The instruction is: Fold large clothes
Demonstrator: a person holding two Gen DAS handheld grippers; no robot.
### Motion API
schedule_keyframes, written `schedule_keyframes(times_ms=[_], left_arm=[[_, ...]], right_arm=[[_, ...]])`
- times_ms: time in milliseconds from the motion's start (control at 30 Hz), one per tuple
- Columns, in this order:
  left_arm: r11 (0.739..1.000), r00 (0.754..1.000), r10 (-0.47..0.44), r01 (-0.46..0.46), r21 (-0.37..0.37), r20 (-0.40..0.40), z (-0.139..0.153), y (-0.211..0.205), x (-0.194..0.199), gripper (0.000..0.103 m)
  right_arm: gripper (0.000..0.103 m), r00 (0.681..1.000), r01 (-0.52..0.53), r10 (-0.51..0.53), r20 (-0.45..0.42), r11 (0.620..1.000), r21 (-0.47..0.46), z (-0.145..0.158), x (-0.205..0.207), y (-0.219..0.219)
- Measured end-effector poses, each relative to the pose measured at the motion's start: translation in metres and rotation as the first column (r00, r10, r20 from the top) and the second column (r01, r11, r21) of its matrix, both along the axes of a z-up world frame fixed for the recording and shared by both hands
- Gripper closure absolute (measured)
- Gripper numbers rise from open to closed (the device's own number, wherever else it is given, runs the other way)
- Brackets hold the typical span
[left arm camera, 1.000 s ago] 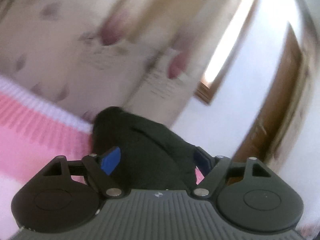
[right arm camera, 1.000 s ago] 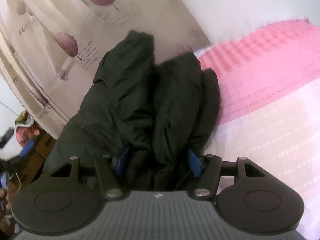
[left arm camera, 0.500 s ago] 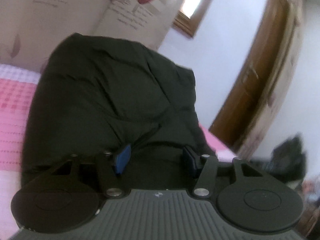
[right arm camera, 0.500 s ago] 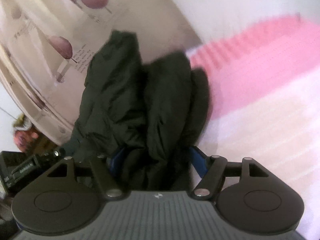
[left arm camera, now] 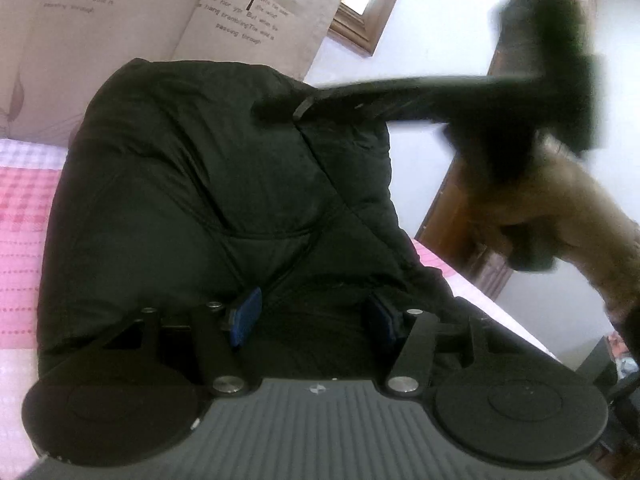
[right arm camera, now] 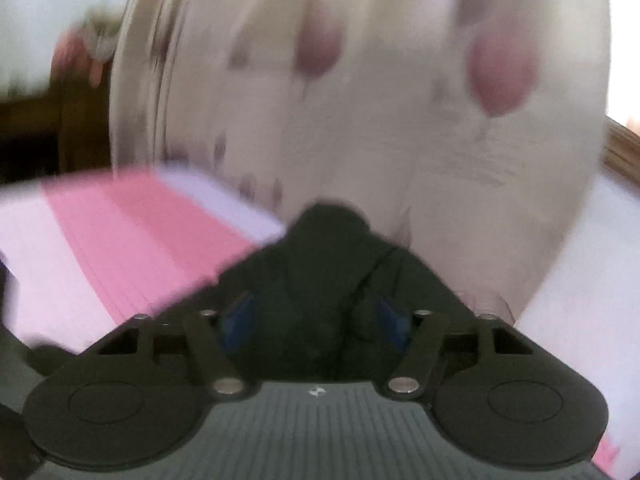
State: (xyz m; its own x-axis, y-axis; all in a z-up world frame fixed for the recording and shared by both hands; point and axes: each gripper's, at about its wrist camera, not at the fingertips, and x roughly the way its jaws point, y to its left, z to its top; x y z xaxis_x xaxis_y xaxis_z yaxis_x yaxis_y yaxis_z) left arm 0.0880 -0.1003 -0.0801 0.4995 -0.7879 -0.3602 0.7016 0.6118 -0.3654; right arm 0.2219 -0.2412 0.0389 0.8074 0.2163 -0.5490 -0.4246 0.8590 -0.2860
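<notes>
A large black padded jacket [left arm camera: 224, 184] is bunched on the pink and white bed cover [left arm camera: 24, 216]. My left gripper [left arm camera: 316, 316] is shut on a thick fold of the jacket between its blue pads. In the blurred right wrist view, my right gripper [right arm camera: 316, 320] is shut on another bunch of the jacket [right arm camera: 328, 264], held above the pink cover [right arm camera: 132, 236]. The right gripper and the hand holding it also show, blurred, at the upper right of the left wrist view [left arm camera: 400, 100], touching the jacket's top edge.
A beige curtain with leaf prints and text [left arm camera: 120, 12] hangs behind the bed and also shows in the right wrist view [right arm camera: 360, 100]. A wooden window frame [left arm camera: 360, 28] and a brown door [left arm camera: 480, 240] are at the right. Dark clutter [right arm camera: 48, 120] stands beyond the bed's left side.
My right gripper has swung up and round with its bunch of jacket, so its view is blurred and faces the curtain. It now appears in the left wrist view. The left gripper keeps its hold.
</notes>
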Motion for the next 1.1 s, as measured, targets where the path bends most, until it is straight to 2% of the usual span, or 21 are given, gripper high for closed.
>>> schedule_keyframes(times_ms=[67, 133, 200, 300, 400, 633, 1100], left_arm=[[1.0, 1.0, -0.001, 0.001, 0.003, 0.004, 0.0, 0.0, 0.0, 0.043], [1.0, 1.0, -0.004, 0.004, 0.004, 0.006, 0.0, 0.001, -0.001, 0.043], [1.0, 1.0, -0.014, 0.014, 0.007, 0.011, 0.0, -0.001, -0.004, 0.043], [1.0, 1.0, -0.023, 0.023, 0.016, 0.016, 0.0, -0.005, -0.005, 0.043], [0.999, 0.999, -0.033, 0.033, 0.02, 0.02, -0.001, -0.007, -0.006, 0.042], [0.998, 0.998, -0.047, 0.046, 0.031, 0.031, -0.004, -0.01, -0.003, 0.043], [0.995, 0.997, -0.07, 0.067, 0.08, 0.033, 0.006, -0.016, 0.005, 0.043]], right_arm=[[0.057, 0.998, 0.039, -0.042, -0.047, 0.997, -0.068, -0.018, 0.014, -0.009], [0.058, 0.994, 0.087, -0.092, -0.06, 0.992, -0.093, -0.03, 0.014, -0.025], [0.057, 0.99, 0.107, -0.11, -0.088, 0.993, -0.044, -0.037, 0.009, -0.041], [0.058, 0.987, 0.131, -0.133, -0.085, 0.991, -0.029, -0.051, 0.0, -0.05], [0.058, 0.985, 0.15, -0.147, -0.091, 0.988, 0.036, -0.064, -0.002, -0.06], [0.056, 0.985, 0.151, -0.133, -0.106, 0.972, 0.181, -0.089, 0.002, -0.088], [0.056, 0.995, 0.094, -0.085, -0.05, 0.965, 0.243, -0.109, 0.0, -0.094]])
